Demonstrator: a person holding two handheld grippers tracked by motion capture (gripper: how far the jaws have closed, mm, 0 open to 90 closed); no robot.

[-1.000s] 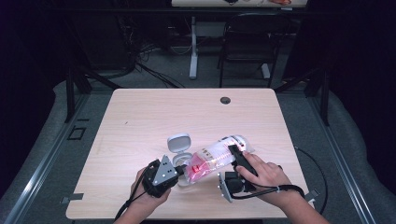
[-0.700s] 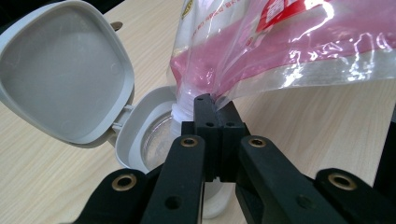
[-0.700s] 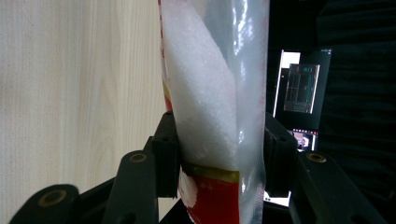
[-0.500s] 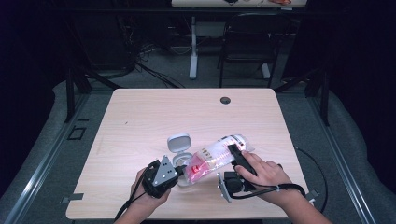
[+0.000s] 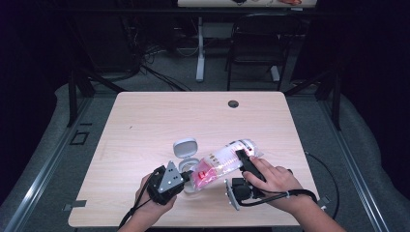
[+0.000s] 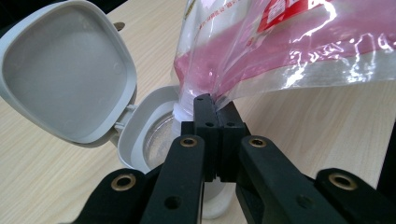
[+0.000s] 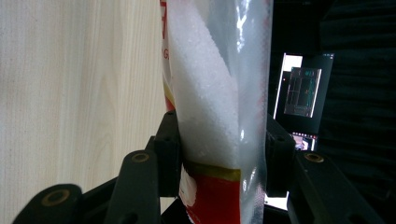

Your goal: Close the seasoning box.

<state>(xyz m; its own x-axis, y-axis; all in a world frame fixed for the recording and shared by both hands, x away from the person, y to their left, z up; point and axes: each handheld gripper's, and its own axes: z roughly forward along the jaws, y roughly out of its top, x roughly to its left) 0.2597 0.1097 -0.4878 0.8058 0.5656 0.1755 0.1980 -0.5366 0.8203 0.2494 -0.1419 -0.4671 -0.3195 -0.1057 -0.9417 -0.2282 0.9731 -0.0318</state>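
Bag [image 5: 223, 162] of white granules is lying tilted across the near middle of the table [image 5: 145, 121], its mouth end lower and pointing toward the person's left, its far end raised toward the right. Plastic is clear with red and pink print; in the right gripper view [image 7: 210, 116] the white grains are showing heaped inside against one wall of the bag. Mouth corner of the bag is hanging directly over the open jar [image 6: 149, 140], with a trickle of white just at the jar's rim in the left gripper view.

Left gripper [image 5: 186, 175] is pinching the bag's lower corner: its jaws are standing fully together with the plastic caught between them [image 6: 212, 109]. Right gripper [image 5: 240, 157] is clasping the bag's body farther up, one jaw pressing on each side of the filled part, jaws standing fairly wide around it and easing slightly closer over the last moment. Both hands are holding steady.

Jar is standing upright on the table just beside the left gripper, on its far side. Its grey lid [image 5: 184, 147] is hinged and flipped back, standing open behind the jar's mouth; the inner face of the lid [image 6: 70, 70] is showing pale and bare.

Table is light wood, with a small dark grommet [image 5: 233, 104] near its far edge, well apart from the work. Chair [image 5: 254, 48] is standing on the floor beyond the table.
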